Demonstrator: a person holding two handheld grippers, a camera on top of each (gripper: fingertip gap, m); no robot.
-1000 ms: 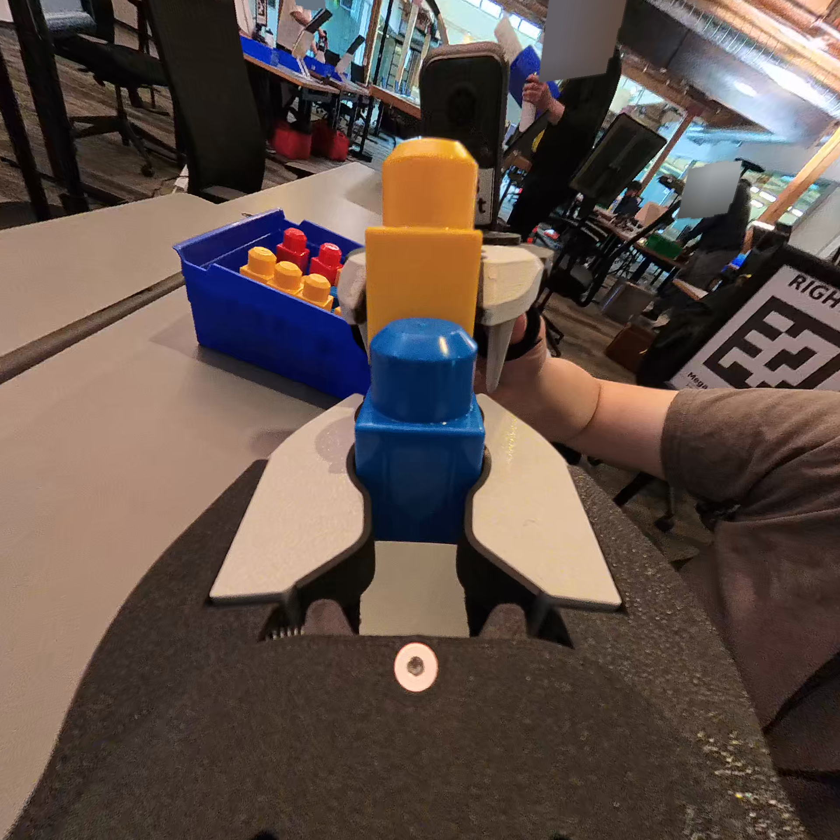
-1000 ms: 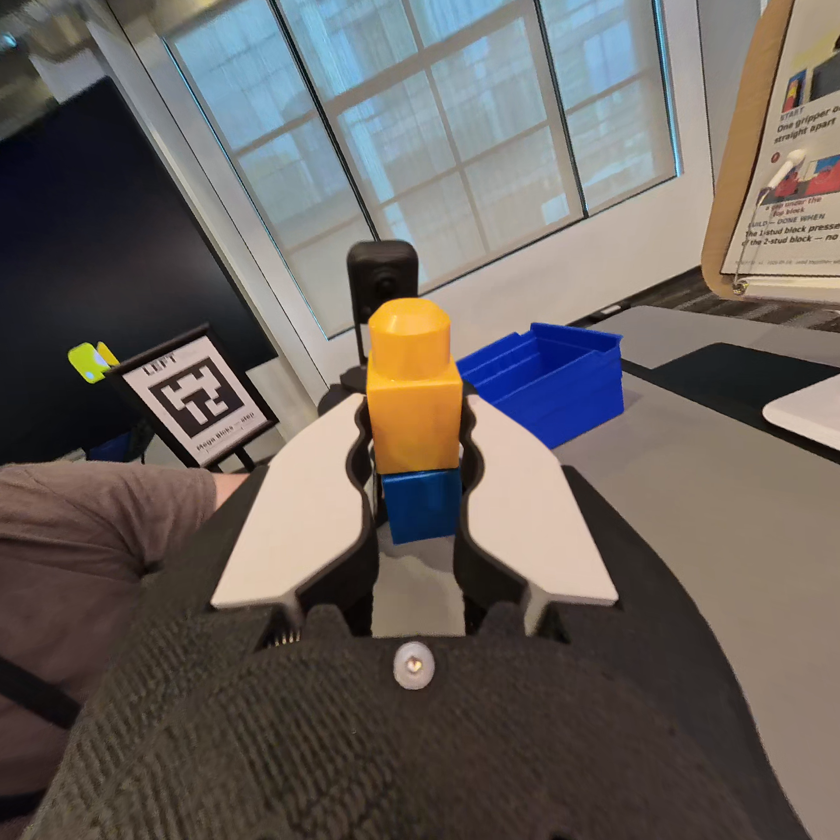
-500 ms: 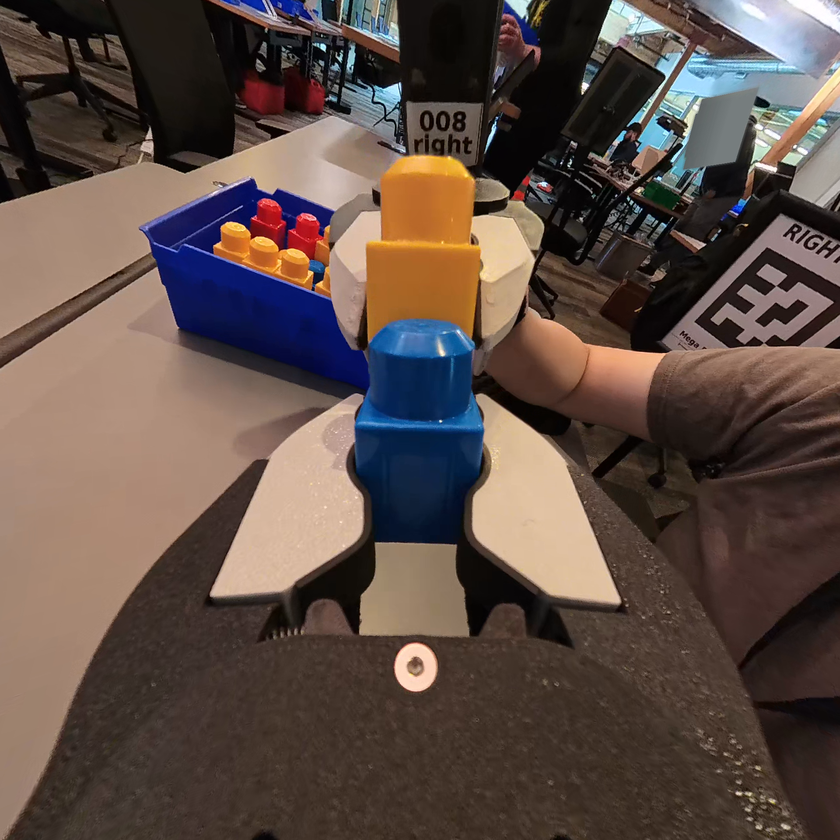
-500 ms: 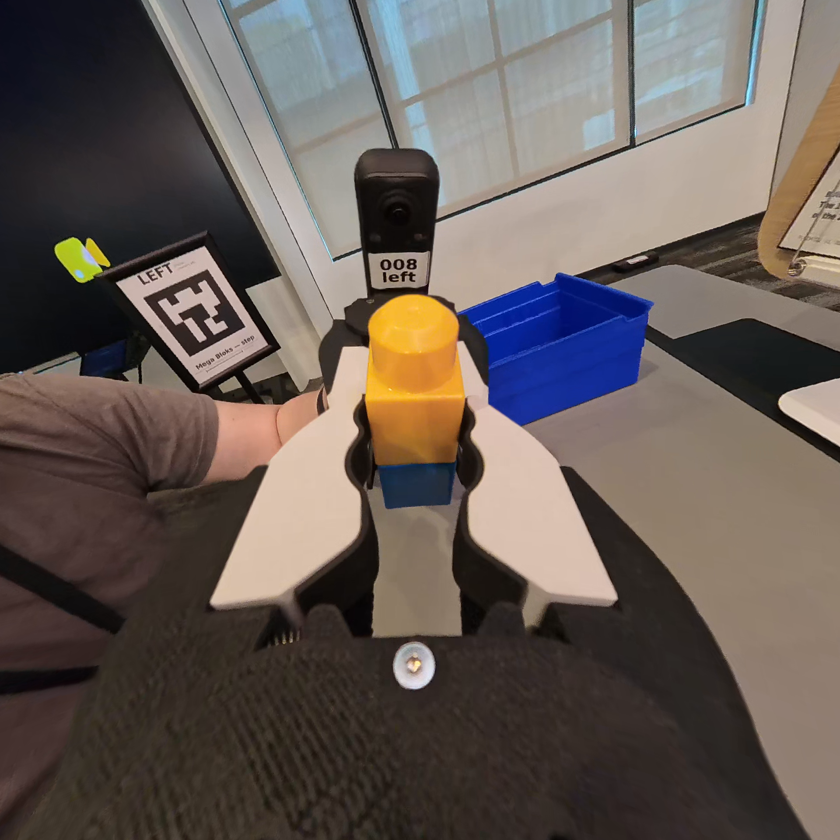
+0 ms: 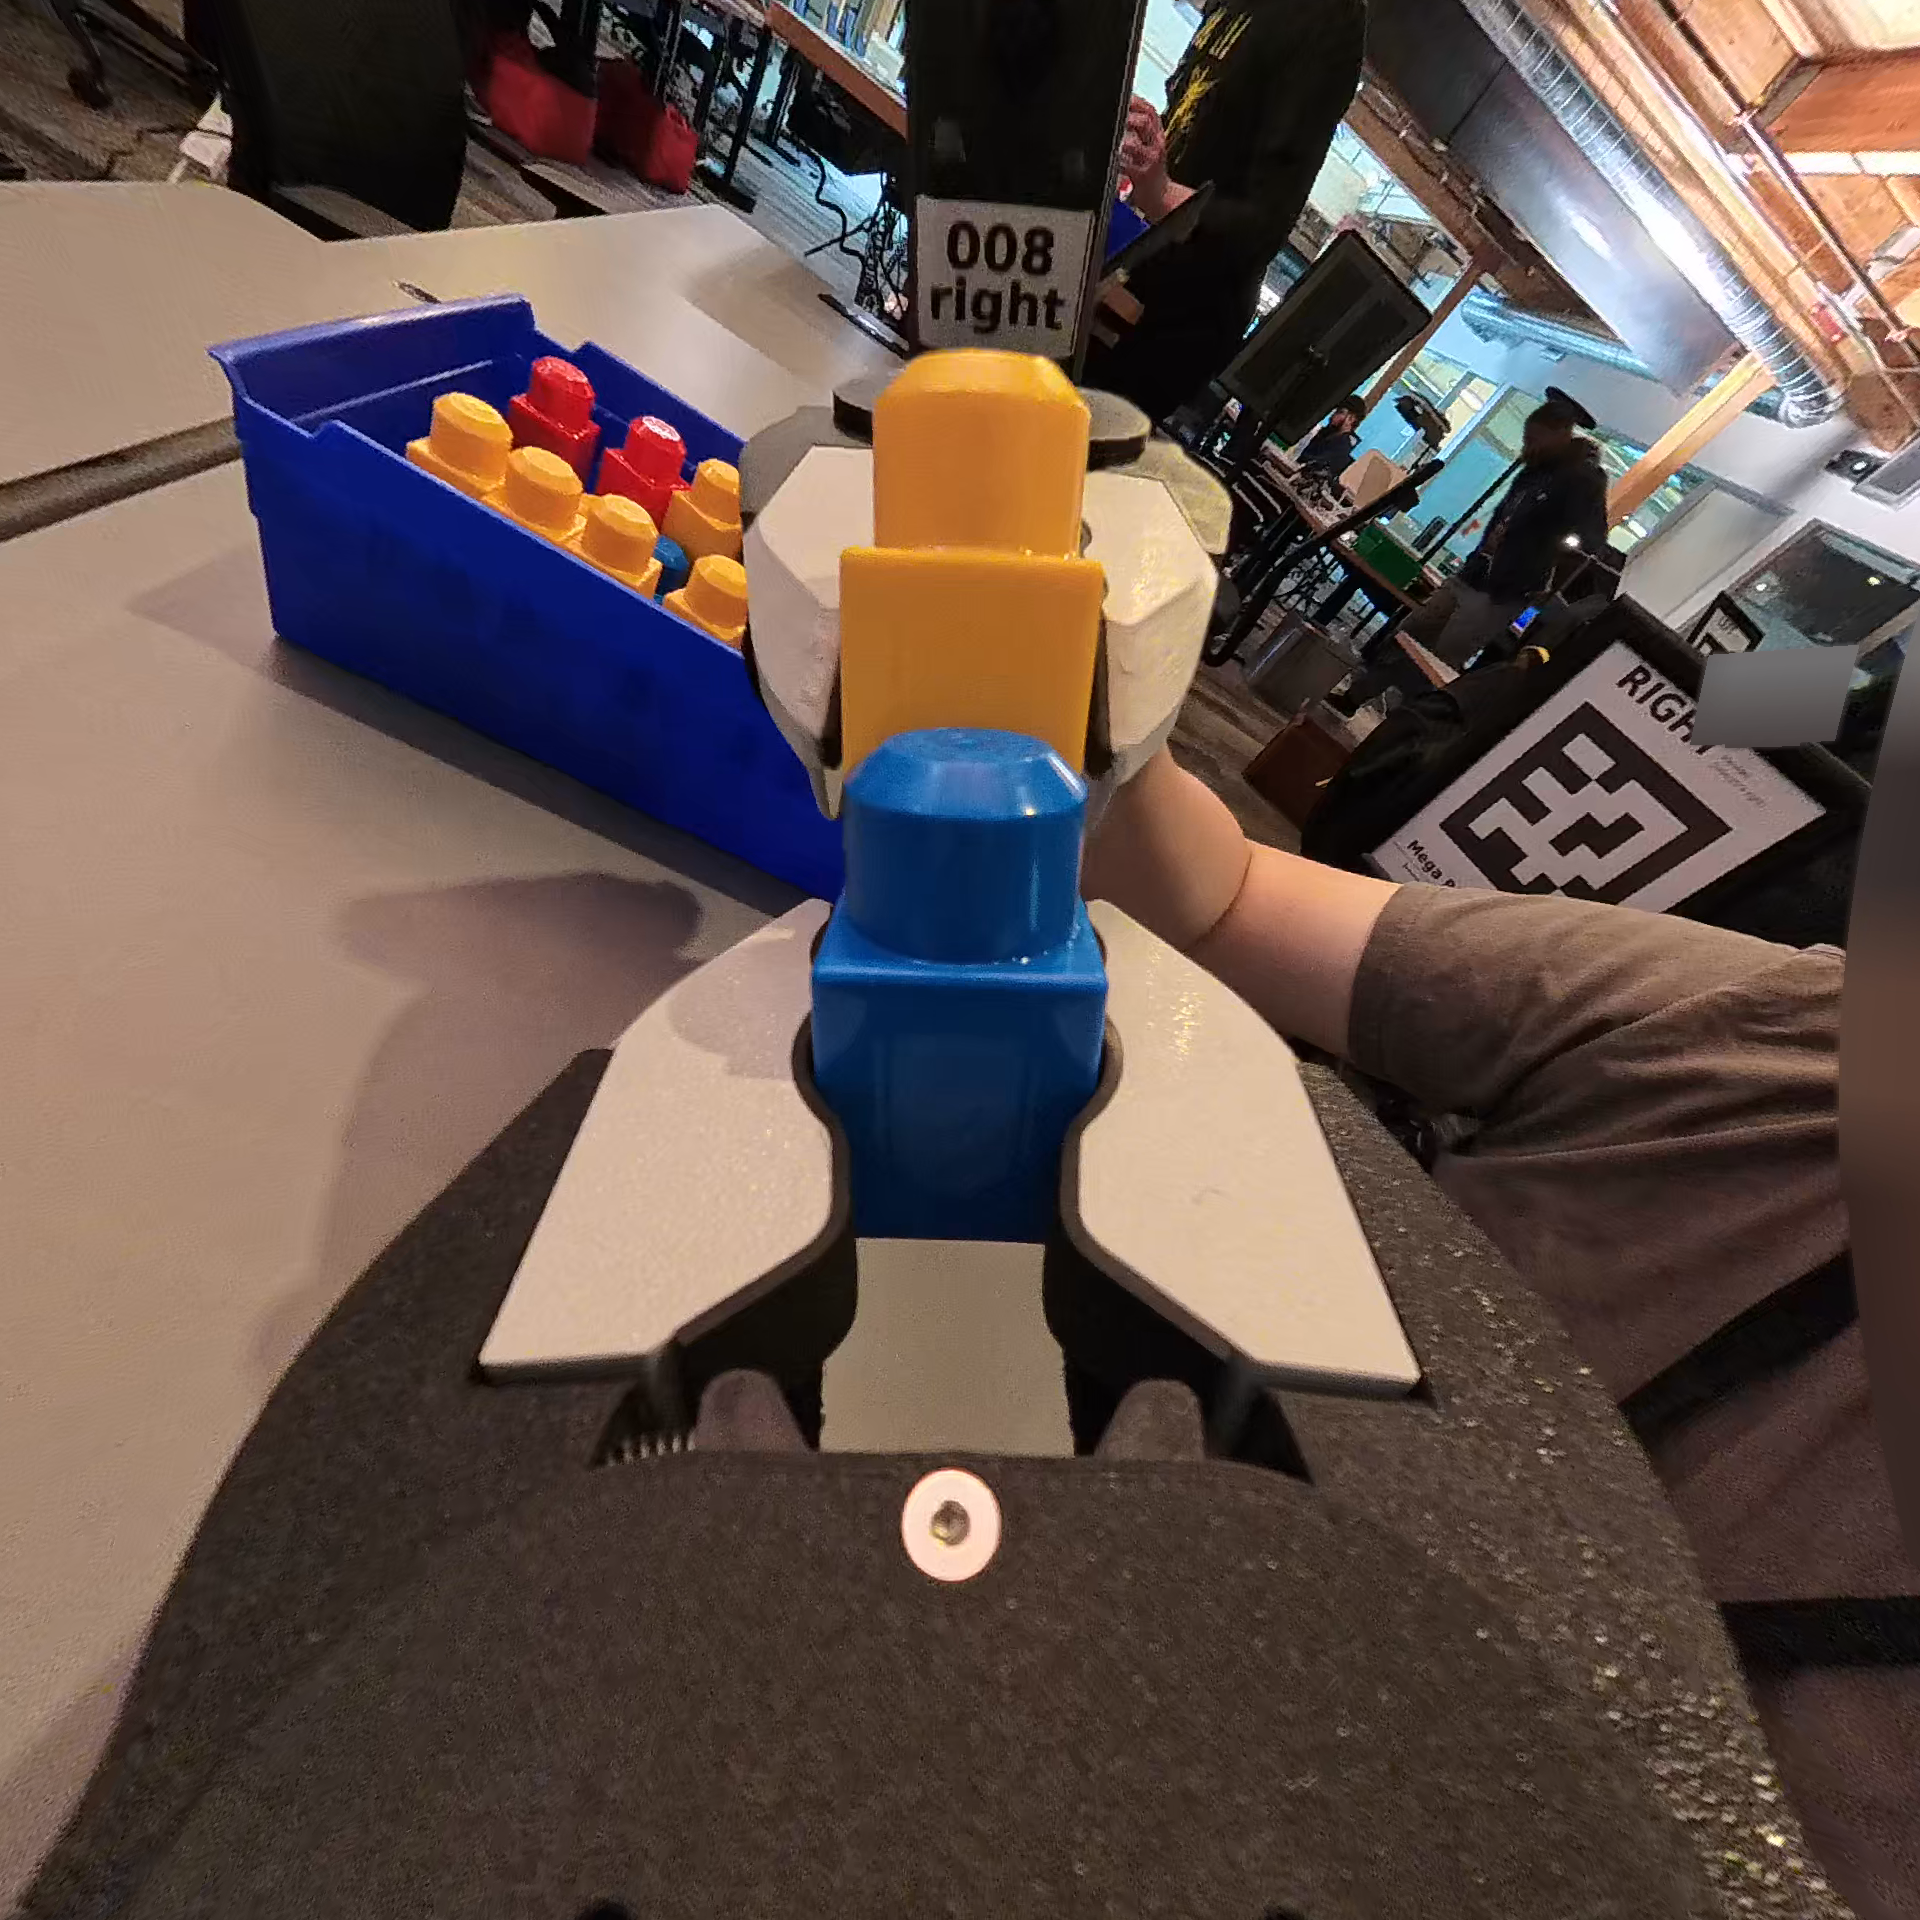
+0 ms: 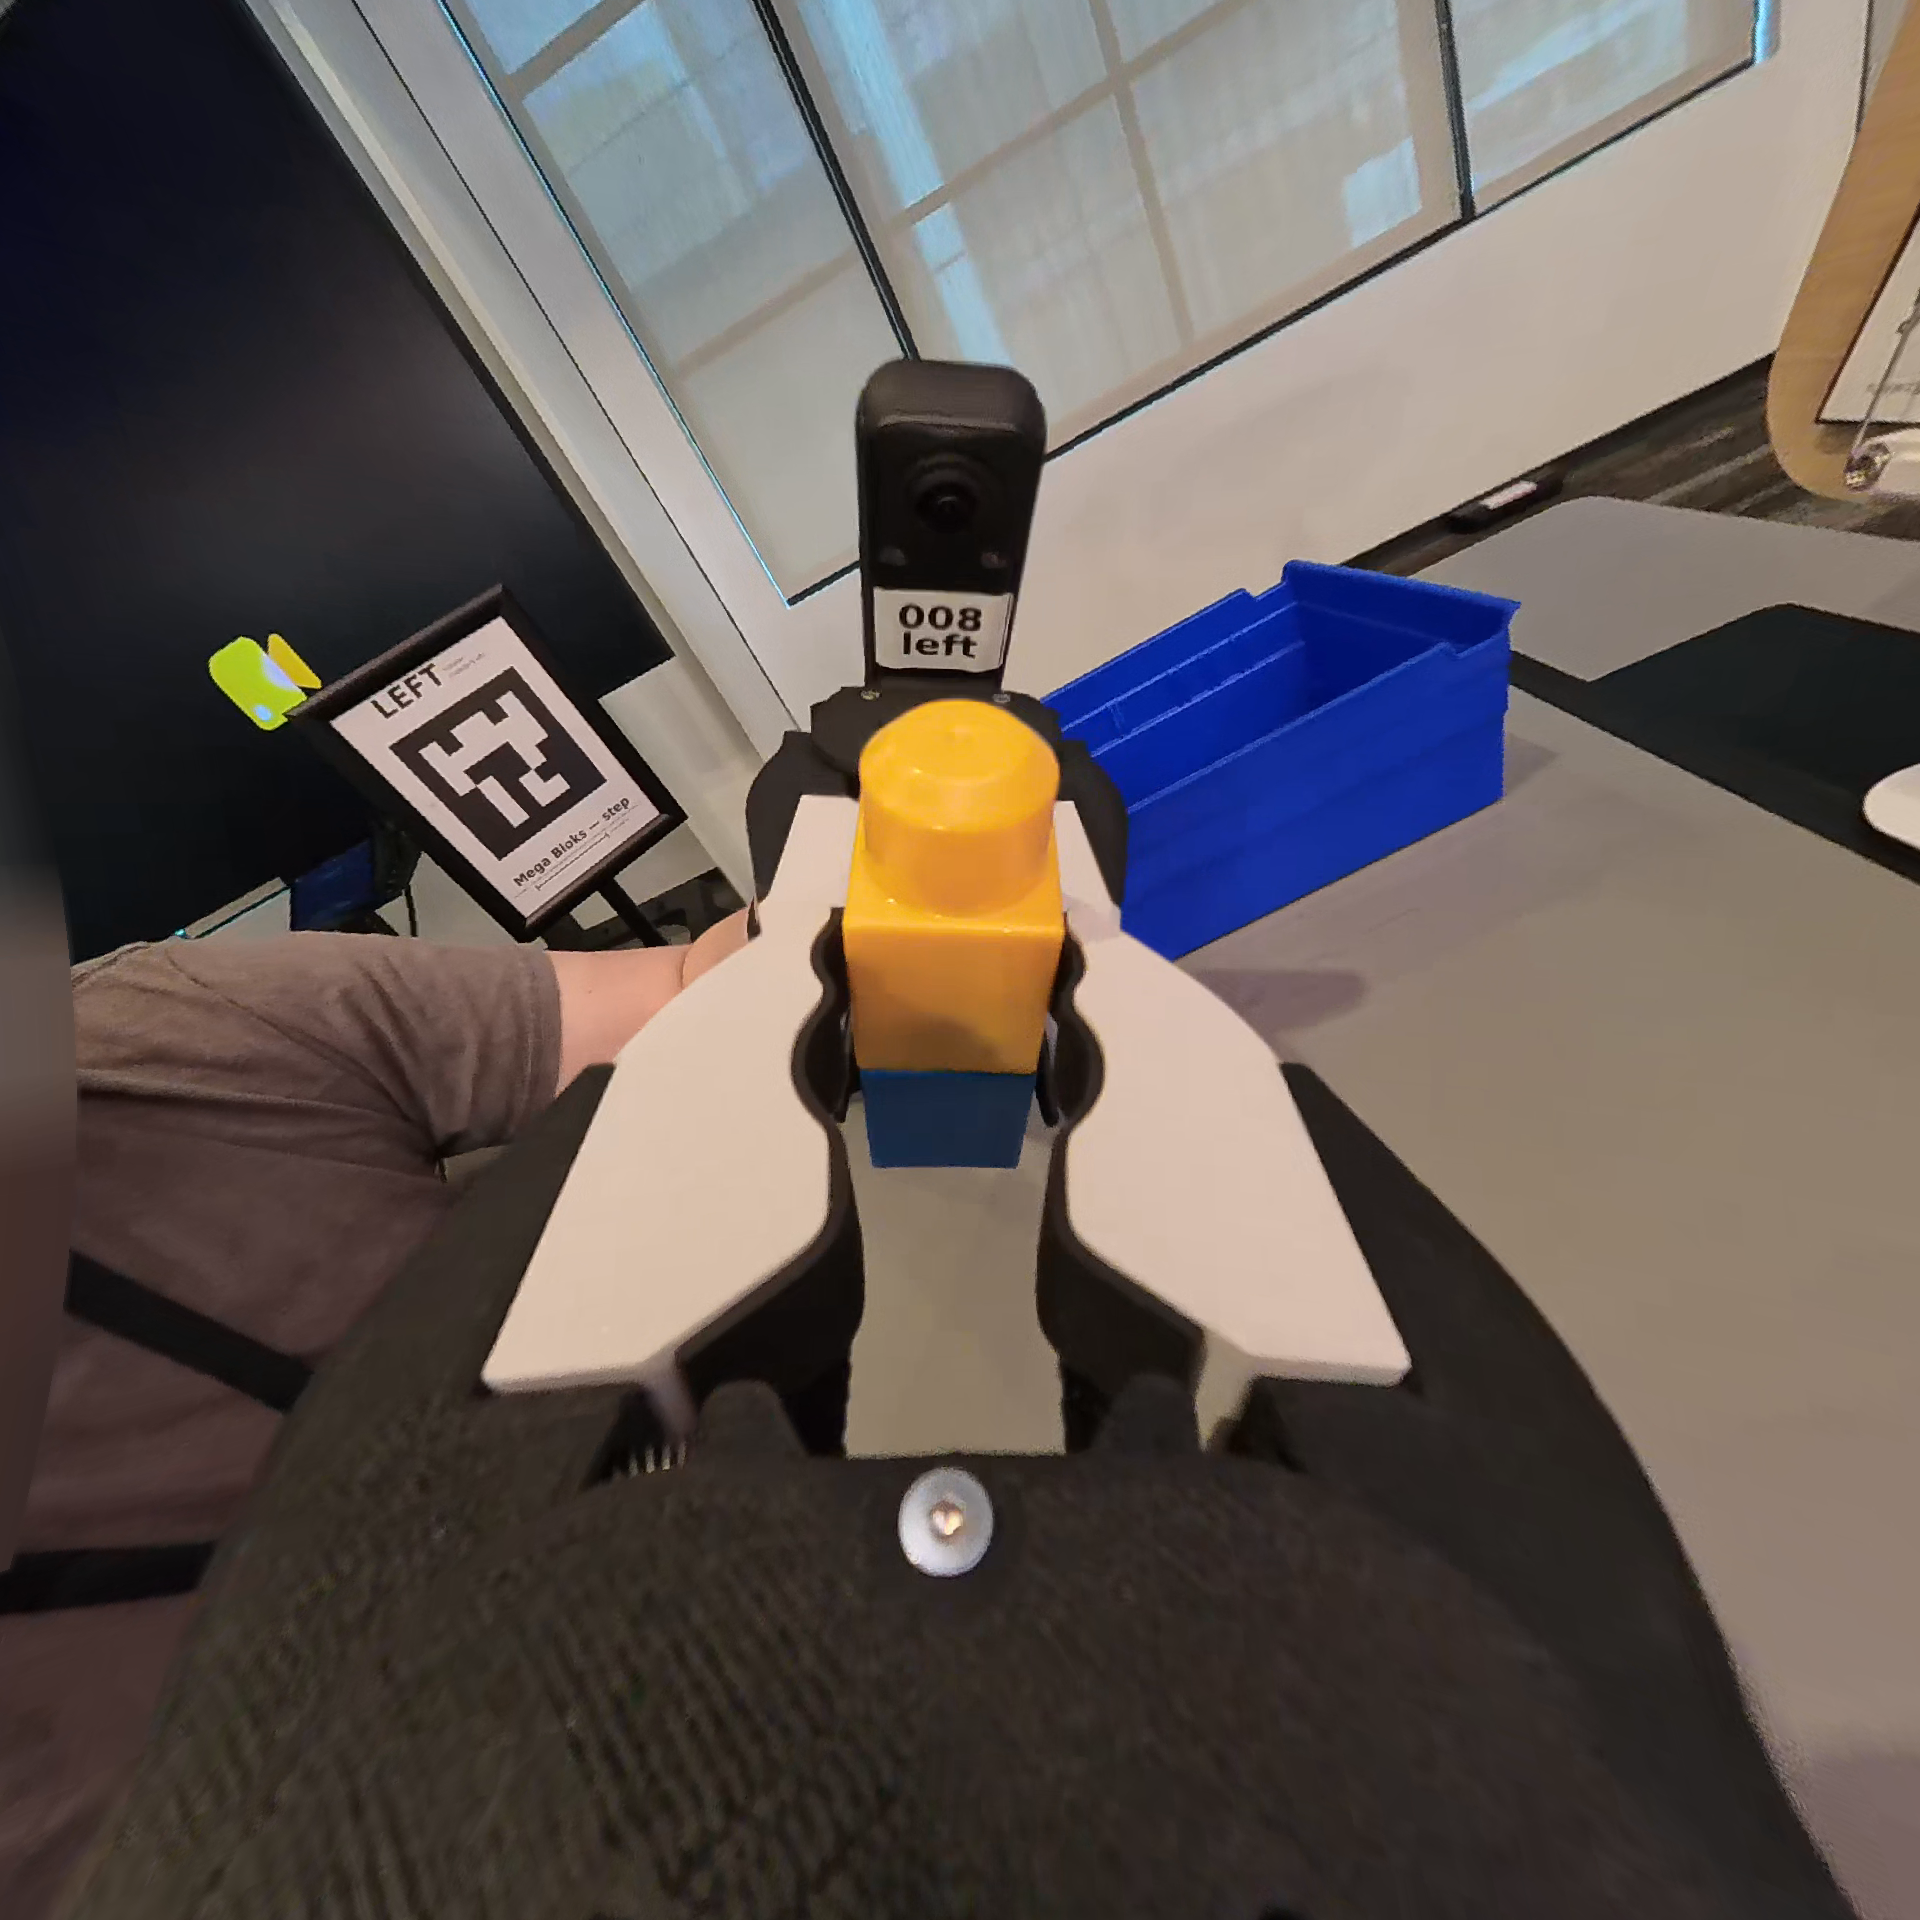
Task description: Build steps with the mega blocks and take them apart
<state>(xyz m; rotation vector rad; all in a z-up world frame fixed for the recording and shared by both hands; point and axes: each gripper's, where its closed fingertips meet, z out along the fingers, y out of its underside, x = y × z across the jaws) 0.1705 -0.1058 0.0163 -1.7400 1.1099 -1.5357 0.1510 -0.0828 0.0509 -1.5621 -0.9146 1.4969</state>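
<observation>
Blue block (image 5: 956, 1081) being clenched in left gripper (image 5: 956, 1049) jaws, yellow block (image 6: 951, 966) in right gripper (image 6: 948, 1039) jaws, above tabletop (image 5: 260, 883). Blocks apparently being joined, seam hidden. Next: straight, aligned push being called for.

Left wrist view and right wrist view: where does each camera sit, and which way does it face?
Left wrist view: on the left gripper, looking along its fingers past the blue block to the blue bin of blocks; a forearm shows.
Right wrist view: on the right gripper, facing the windows and an empty blue bin; a sleeve shows.
Shared: the yellow block and blue block; each shows the other gripper.
</observation>
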